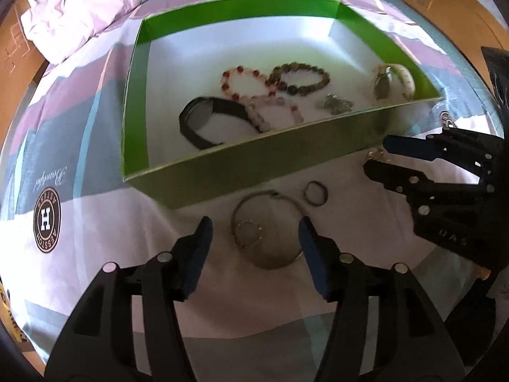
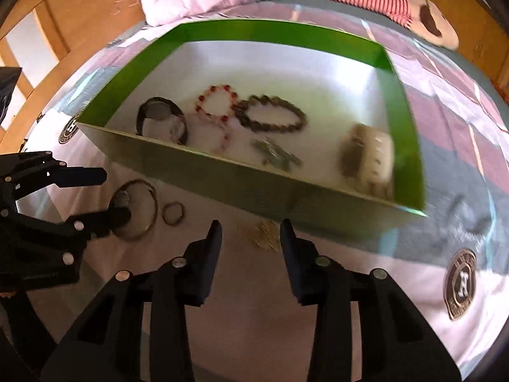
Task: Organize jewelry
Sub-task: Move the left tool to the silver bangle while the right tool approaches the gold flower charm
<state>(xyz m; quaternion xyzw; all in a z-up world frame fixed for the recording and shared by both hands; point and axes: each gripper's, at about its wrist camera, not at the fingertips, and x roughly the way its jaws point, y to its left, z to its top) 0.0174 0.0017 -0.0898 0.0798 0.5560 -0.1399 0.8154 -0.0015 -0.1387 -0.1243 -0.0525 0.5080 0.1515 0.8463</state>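
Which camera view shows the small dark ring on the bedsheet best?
The left wrist view: the small dark ring lies near the picture's middle, sharp, beside the large bangle. In the right wrist view the ring is smaller, blurred and off to the left.

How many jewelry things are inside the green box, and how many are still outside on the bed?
Inside the green box: 6
Outside on the bed sheet: 3 that I can make out clearly
Total: 9

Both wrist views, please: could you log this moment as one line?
left gripper: open over silver bangle | right gripper: open at gold chain | small ring: on bedsheet | green box: holds bracelets
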